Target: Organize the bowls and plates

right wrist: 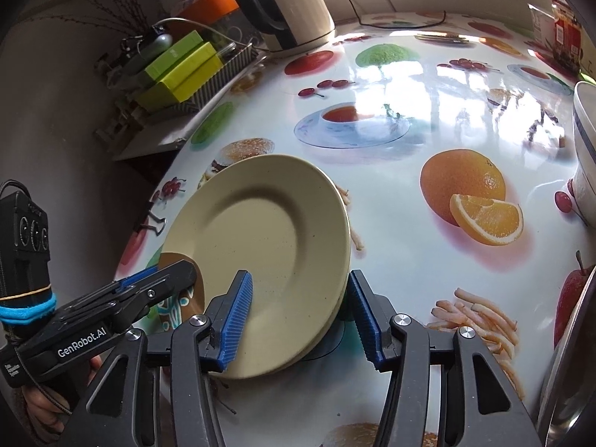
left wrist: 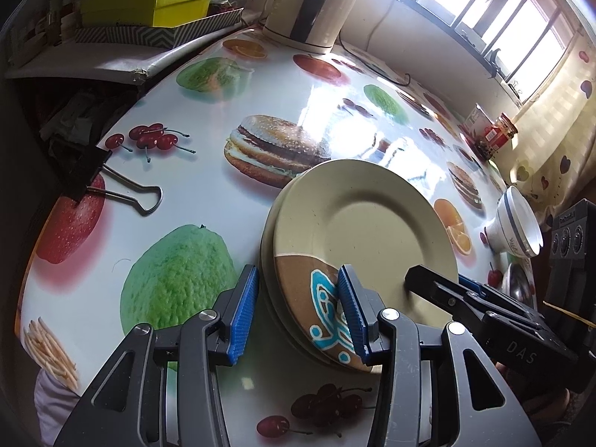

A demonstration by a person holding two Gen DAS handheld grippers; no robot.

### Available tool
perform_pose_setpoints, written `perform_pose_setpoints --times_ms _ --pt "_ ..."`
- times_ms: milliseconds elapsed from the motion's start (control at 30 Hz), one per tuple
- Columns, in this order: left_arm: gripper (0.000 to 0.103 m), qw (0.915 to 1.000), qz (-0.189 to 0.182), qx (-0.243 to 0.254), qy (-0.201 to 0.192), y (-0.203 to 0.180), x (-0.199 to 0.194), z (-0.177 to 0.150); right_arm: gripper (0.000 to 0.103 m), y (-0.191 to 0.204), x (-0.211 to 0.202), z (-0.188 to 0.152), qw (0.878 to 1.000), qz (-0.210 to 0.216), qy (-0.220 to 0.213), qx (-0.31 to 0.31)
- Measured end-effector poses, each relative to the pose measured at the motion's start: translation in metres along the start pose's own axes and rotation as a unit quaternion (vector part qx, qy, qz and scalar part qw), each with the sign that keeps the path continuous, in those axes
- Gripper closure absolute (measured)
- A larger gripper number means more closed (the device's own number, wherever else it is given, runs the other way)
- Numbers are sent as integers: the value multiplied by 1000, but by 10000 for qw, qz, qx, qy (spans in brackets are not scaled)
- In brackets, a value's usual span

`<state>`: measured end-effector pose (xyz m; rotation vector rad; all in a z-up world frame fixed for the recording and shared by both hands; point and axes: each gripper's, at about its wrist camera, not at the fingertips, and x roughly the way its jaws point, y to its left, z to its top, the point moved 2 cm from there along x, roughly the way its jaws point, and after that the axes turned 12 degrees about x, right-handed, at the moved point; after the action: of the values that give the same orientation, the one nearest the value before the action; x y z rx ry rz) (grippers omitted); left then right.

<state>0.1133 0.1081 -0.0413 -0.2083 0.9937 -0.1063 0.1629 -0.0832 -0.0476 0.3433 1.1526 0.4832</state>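
A small stack of beige plates [left wrist: 372, 223] [right wrist: 260, 223] lies on the fruit-print table [left wrist: 208, 201]. The top plate has a brown patch with a blue pattern and sits slightly off the one beneath. My left gripper [left wrist: 298, 313] straddles the stack's left rim, one blue pad just outside the edge and the other over the patterned patch. My right gripper [right wrist: 298, 316] straddles the opposite rim the same way, its left pad over the top plate. Neither pair of pads clamps the stack. A white bowl with blue stripes [left wrist: 517, 223] [right wrist: 585, 141] stands to the right.
A cream kettle [left wrist: 316, 3] [right wrist: 290, 3] stands at the table's far side, green boxes [left wrist: 149, 3] on a shelf to the left. A black binder clip [left wrist: 85, 171] grips the tablecloth edge. Red jars [left wrist: 495, 134] stand far right; a shiny metal dish [right wrist: 570, 354] is near right.
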Motion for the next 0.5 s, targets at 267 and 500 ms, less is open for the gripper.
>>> perform_pose_setpoints --times_ms 267,500 --pt "58 10000 27 5 7 1 7 12 54 1 4 10 9999 -80 -88 61" --pt "58 9999 18 110 -1 0 18 29 54 -2 10 27 9996 -138 -194 182"
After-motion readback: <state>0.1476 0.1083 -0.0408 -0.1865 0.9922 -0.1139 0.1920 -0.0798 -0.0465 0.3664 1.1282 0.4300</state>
